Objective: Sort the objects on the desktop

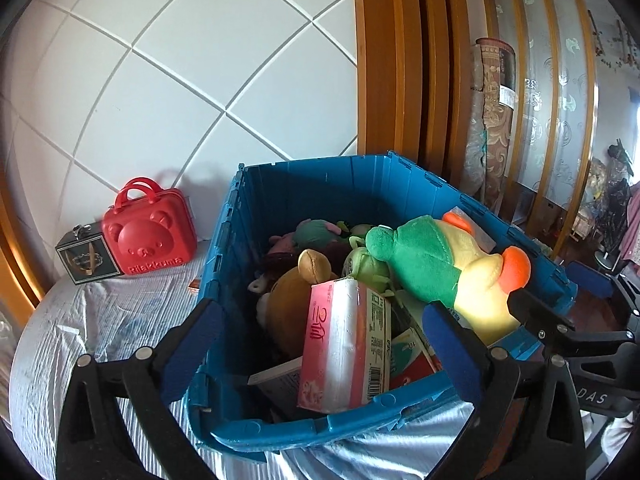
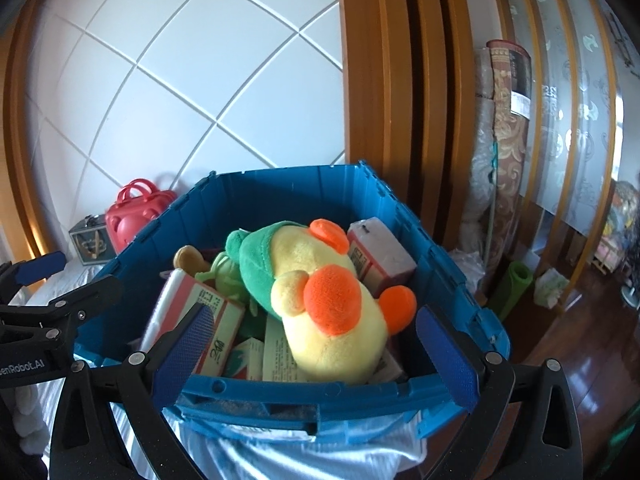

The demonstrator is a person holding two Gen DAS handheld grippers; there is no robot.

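Both grippers, left [image 1: 324,344] and right [image 2: 316,344], gape wide and empty at the bin's [image 2: 280,396] near rim. The duck [image 2: 320,300] lies on top inside, perhaps leaning on a tissue pack [image 1: 344,344].

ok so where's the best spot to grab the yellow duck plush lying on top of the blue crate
Probably across the yellow body of the duck plush, coming straight down from above. It lies on top of the pile in the blue crate, belly up and unobstructed, and the right gripper is open just before it. The soft middle should compress between the fingers; the orange feet look too small.
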